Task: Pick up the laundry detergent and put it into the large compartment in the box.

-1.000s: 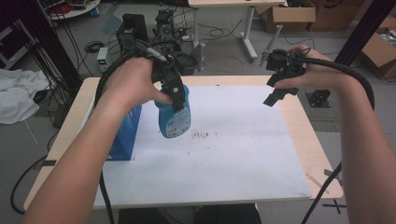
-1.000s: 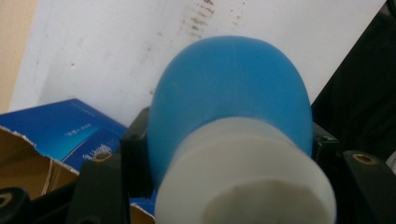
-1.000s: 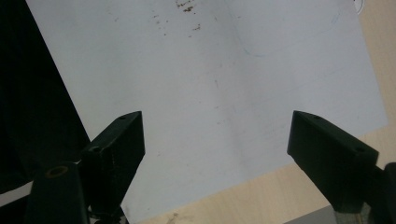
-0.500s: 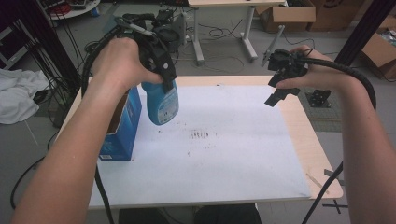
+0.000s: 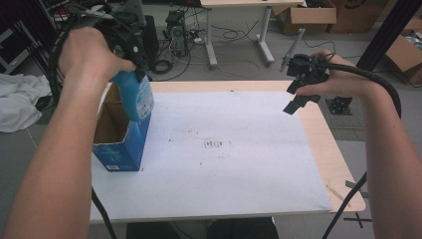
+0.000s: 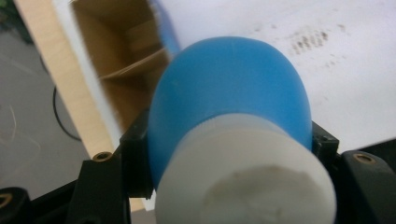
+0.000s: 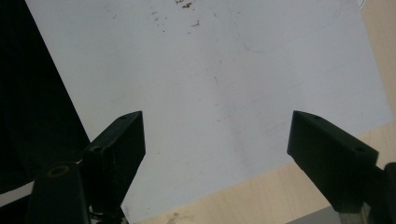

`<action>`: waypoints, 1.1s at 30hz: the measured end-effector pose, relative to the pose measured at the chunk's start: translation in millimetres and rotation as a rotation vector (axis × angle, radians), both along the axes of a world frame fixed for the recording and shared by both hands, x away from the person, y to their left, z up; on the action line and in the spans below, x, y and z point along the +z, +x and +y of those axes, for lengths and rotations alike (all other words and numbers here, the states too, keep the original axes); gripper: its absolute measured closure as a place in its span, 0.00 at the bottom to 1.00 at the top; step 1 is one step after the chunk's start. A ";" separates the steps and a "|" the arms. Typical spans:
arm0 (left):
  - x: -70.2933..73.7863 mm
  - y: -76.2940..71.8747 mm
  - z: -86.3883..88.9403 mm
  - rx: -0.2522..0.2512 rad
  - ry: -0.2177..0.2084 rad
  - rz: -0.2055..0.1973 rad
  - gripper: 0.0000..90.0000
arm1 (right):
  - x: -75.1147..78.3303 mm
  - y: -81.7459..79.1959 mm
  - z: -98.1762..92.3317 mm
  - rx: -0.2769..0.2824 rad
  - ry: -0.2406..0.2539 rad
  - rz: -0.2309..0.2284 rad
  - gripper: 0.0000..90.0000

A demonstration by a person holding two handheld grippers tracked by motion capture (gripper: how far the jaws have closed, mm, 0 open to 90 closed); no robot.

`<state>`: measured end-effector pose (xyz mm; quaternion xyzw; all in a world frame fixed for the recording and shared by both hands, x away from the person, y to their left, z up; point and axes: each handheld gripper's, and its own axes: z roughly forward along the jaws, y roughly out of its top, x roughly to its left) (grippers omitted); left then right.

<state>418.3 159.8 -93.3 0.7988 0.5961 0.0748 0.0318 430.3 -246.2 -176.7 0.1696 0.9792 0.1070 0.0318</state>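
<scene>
Where the left gripper (image 6: 229,154) clamps, bottle (image 5: 135,94) neck hides.

Even indoor light; blurred close-up bottle (image 6: 229,121).

A light wooden table (image 5: 328,149) stands on a grey floor (image 5: 234,55) strewn with black cables (image 5: 239,35). Brown cardboard boxes (image 5: 308,12) sit behind, and a white cloth (image 5: 17,102) lies at left.

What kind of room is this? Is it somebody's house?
Probably not a house. It looks like a workshop or lab: cables trail over a bare grey floor, cardboard boxes sit at the back, and plain work tables stand about, like the table in front with its white sheet.
</scene>
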 end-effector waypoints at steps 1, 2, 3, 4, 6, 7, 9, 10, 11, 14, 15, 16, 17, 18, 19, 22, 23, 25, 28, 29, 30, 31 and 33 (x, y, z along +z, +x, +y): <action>0.0 0.4 5.8 0.021 0.002 0.002 0.42 | 0.0 0.0 0.0 0.000 0.000 0.000 0.21; 0.4 1.4 17.4 0.060 -0.002 0.002 0.42 | -0.3 0.2 0.2 0.000 -0.006 0.002 0.21; 0.8 1.6 23.0 0.083 -0.006 -0.001 0.42 | -0.6 0.3 0.4 -0.001 -0.004 0.001 0.21; 1.3 1.7 28.6 0.103 -0.010 -0.003 0.42 | -0.7 0.5 0.5 -0.001 -0.001 0.001 0.21; 1.5 1.6 33.8 0.117 -0.014 -0.004 0.42 | -1.0 1.2 0.7 0.000 -0.004 0.002 0.22; 1.7 1.2 38.9 0.130 -0.018 -0.005 0.42 | -1.7 1.5 0.7 -0.002 -0.005 0.004 0.22; 1.1 0.3 47.2 0.154 -0.029 -0.006 0.42 | -2.5 2.3 0.6 -0.004 -0.010 0.003 0.22; 0.5 0.3 51.1 0.166 -0.037 -0.005 0.42 | -2.5 2.3 0.6 -0.004 -0.010 0.003 0.22; -0.7 0.2 57.0 0.184 -0.042 -0.008 0.42 | -3.1 3.1 0.6 -0.007 -0.006 0.004 0.22; -3.0 0.4 63.1 0.200 -0.030 -0.011 0.42 | -3.9 3.3 1.6 -0.001 -0.015 0.005 0.22; -3.7 0.4 64.3 0.201 -0.025 -0.014 0.42 | -3.9 3.3 1.9 -0.001 -0.014 0.008 0.22; -4.4 0.3 66.0 0.208 -0.025 -0.017 0.42 | -3.7 3.4 2.1 -0.001 -0.013 0.006 0.22; -5.1 0.2 67.7 0.216 -0.029 -0.020 0.42 | -3.7 3.3 2.2 -0.002 -0.009 0.006 0.22; -6.0 0.0 69.7 0.220 -0.033 -0.023 0.42 | -3.7 3.3 2.2 0.000 -0.011 0.005 0.22; -7.3 -0.1 71.4 0.226 -0.037 -0.026 0.42 | -3.8 3.4 2.2 0.000 -0.013 0.008 0.22; -10.7 0.0 74.4 0.231 -0.041 -0.025 0.42 | -4.1 3.7 1.5 0.000 -0.013 0.006 0.22; -16.2 0.9 77.0 0.232 -0.040 -0.020 0.42 | -4.3 3.8 0.5 -0.005 -0.009 0.004 0.22; -23.9 2.1 78.8 0.236 -0.037 -0.016 0.42 | -5.1 3.9 -0.6 -0.004 -0.014 0.006 0.22; -37.7 4.7 81.3 0.238 -0.036 -0.001 0.42 | -6.6 3.5 -1.7 -0.008 -0.012 0.009 0.22; -37.7 4.7 81.3 0.238 -0.036 -0.001 0.42 | -6.9 3.2 -2.1 -0.009 -0.012 0.009 0.22; -42.4 5.5 82.2 0.237 -0.034 0.005 0.42 | -7.3 3.1 -2.5 -0.010 -0.011 0.009 0.22; -47.1 6.4 82.9 0.238 -0.032 0.012 0.42 | -7.3 3.1 -2.5 -0.010 -0.011 0.009 0.22; -59.5 8.9 83.5 0.235 -0.028 0.024 0.42 | -7.6 2.8 -3.6 -0.009 -0.014 0.011 0.22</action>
